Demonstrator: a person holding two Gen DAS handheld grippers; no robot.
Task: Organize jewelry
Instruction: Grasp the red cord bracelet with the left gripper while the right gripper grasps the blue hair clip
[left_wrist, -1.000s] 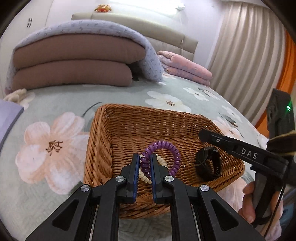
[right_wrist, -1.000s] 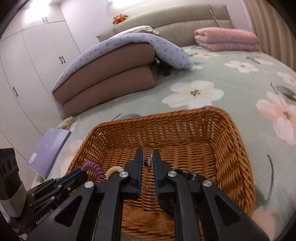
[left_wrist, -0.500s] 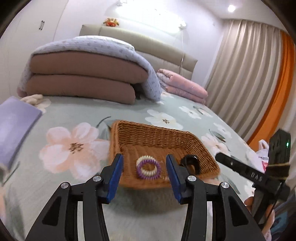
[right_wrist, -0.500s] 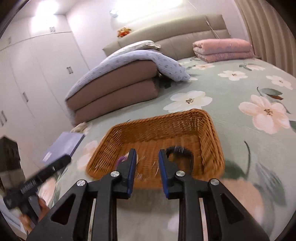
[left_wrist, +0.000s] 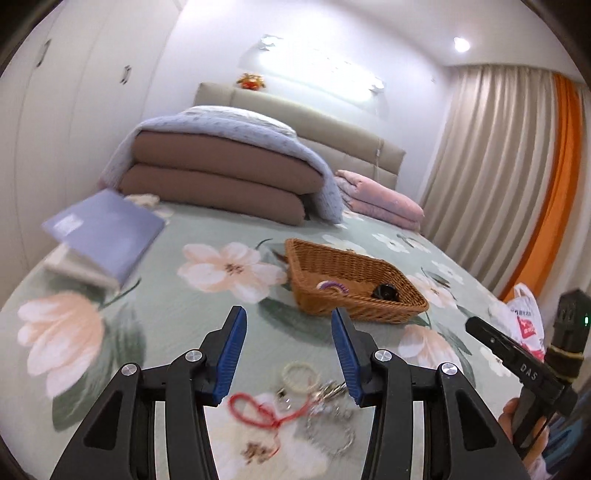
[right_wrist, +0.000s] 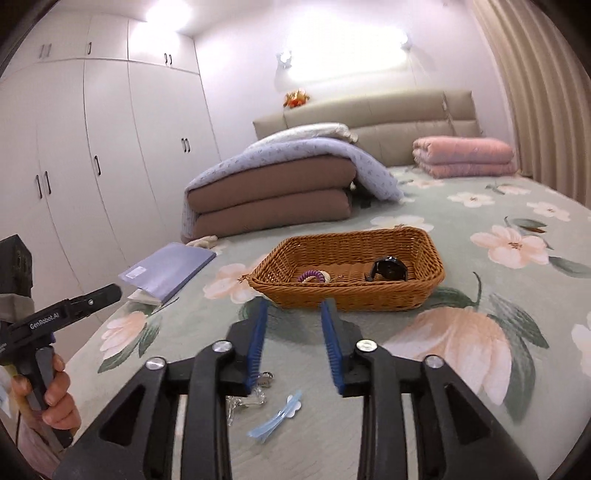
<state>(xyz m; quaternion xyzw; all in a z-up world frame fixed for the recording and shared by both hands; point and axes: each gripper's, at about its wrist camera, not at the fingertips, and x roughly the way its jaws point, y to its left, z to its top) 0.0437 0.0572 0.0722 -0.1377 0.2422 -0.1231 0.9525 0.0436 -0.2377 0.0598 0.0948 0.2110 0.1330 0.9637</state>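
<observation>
A wicker basket (right_wrist: 347, 291) (left_wrist: 354, 302) sits on the floral bedspread and holds a purple coil band (right_wrist: 313, 276) (left_wrist: 332, 285) and a black watch (right_wrist: 389, 268) (left_wrist: 385, 292). My left gripper (left_wrist: 288, 323) stands open and empty, well short of the basket. Below it lie a red cord bracelet (left_wrist: 258, 408), a cream bead bracelet (left_wrist: 300, 374) and silver chains (left_wrist: 332, 417). The jaws of my right gripper (right_wrist: 293, 308) are opening with nothing between them. Beneath it lie a pale blue hair clip (right_wrist: 277, 417) and silver pieces (right_wrist: 247, 397).
Folded brown quilts (right_wrist: 269, 195) under a lilac blanket lie behind the basket, with a pink folded blanket (right_wrist: 465, 157) at the headboard. A purple booklet (right_wrist: 166, 267) lies left. Wardrobes line the left wall and curtains the right. A white plastic bag (left_wrist: 524, 325) lies near the bed's edge.
Both grippers opened, letting the purple band and a small silver piece go into the basket, then drew back from it toward the loose jewelry at the near edge of the bed.
</observation>
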